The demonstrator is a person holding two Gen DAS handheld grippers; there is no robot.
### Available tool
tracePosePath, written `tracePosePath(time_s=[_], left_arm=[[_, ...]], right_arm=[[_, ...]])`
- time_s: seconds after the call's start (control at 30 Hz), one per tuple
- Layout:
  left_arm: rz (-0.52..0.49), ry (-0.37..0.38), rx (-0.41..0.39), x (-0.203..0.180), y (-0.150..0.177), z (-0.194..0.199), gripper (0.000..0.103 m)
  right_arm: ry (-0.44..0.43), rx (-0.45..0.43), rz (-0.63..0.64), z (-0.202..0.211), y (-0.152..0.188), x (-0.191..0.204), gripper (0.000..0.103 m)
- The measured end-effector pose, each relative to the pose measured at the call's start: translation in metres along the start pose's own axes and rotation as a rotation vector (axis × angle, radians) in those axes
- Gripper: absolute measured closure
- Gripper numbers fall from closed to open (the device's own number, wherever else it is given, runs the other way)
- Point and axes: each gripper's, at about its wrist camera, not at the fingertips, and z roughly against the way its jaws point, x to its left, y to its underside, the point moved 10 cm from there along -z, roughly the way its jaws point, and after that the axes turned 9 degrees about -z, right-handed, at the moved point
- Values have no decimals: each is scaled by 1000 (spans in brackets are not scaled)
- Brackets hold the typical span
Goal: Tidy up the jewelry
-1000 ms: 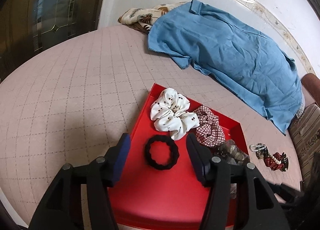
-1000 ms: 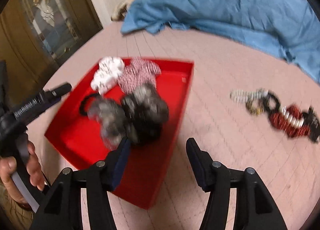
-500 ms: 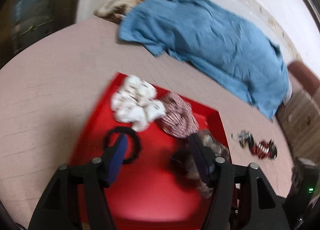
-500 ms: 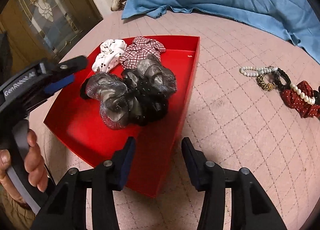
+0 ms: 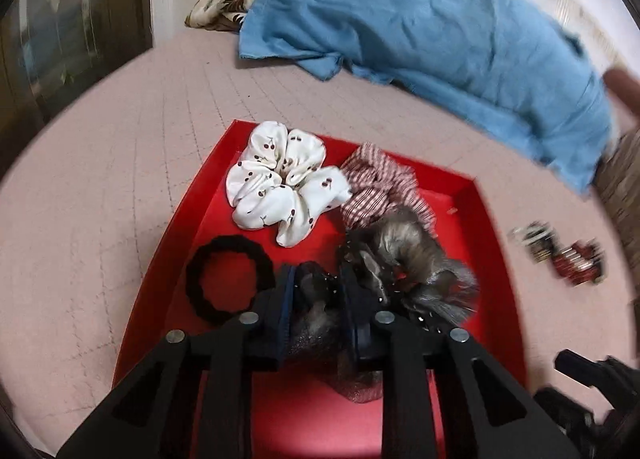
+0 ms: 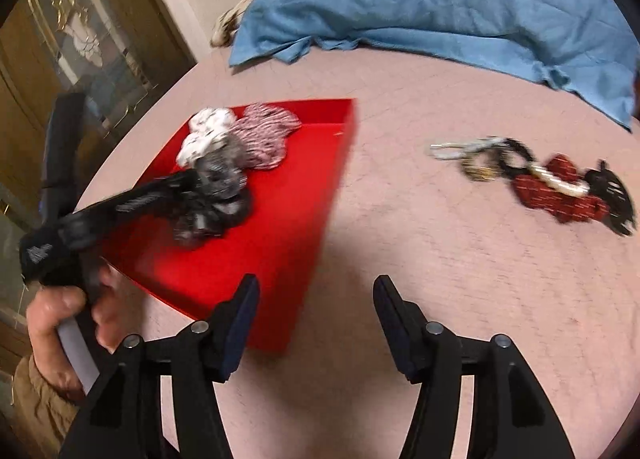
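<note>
A red tray (image 5: 472,259) on the pink bedspread holds a white cherry-print scrunchie (image 5: 280,187), a red plaid scrunchie (image 5: 380,187), a black hair tie (image 5: 230,279) and a grey shimmery scrunchie (image 5: 408,259). My left gripper (image 5: 318,283) is closing, and its pads squeeze a fold of the grey scrunchie. The right wrist view shows that scrunchie (image 6: 216,175) in the tray (image 6: 280,219) with the blurred left gripper on it. My right gripper (image 6: 316,291) is opening with nothing between its fingers, above the bedspread at the tray's near corner. A pile of bracelets and hair pieces (image 6: 540,175) lies to the right.
A crumpled blue cloth (image 5: 440,27) covers the far side of the bed, with a floral pillow (image 5: 224,7) behind it. A glass-fronted wooden cabinet (image 6: 80,39) stands to the left. A person's hand (image 6: 60,311) holds the left gripper's handle at lower left.
The left gripper moved right from around the black hair tie to the grey scrunchie and narrowed onto it. The right gripper drew right, away from the tray, leaving the grey scrunchie lying there.
</note>
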Motion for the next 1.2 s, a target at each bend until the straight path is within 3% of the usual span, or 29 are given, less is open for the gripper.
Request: tracePosePath(time_s=[0.03, 0.1, 0.33, 0.43, 0.53, 0.67, 0.87, 1.03, 1.2], left_arm=[[12, 19, -22, 2, -1, 7, 65], [42, 31, -95, 10, -4, 27, 56], [224, 20, -171, 51, -6, 68, 55], [283, -12, -149, 65, 4, 79, 55], [281, -38, -118, 59, 12, 85, 55], [195, -22, -111, 18, 6, 94, 55], [12, 118, -91, -94, -19, 87, 47], [-151, 182, -51, -181, -28, 56, 47], [-237, 198, 30, -227, -29, 4, 47]], right_arm=[[13, -11, -11, 7, 0, -11, 39], [39, -32, -36, 21, 0, -33, 38], [118, -117, -183, 69, 1, -127, 35], [140, -147, -242, 84, 0, -164, 35], [153, -175, -303, 97, 1, -202, 34], [161, -197, -367, 108, 2, -241, 34], [158, -227, -429, 119, -3, -284, 34], [135, -240, -432, 118, -16, -300, 34], [88, -227, -378, 103, -33, -297, 34]])
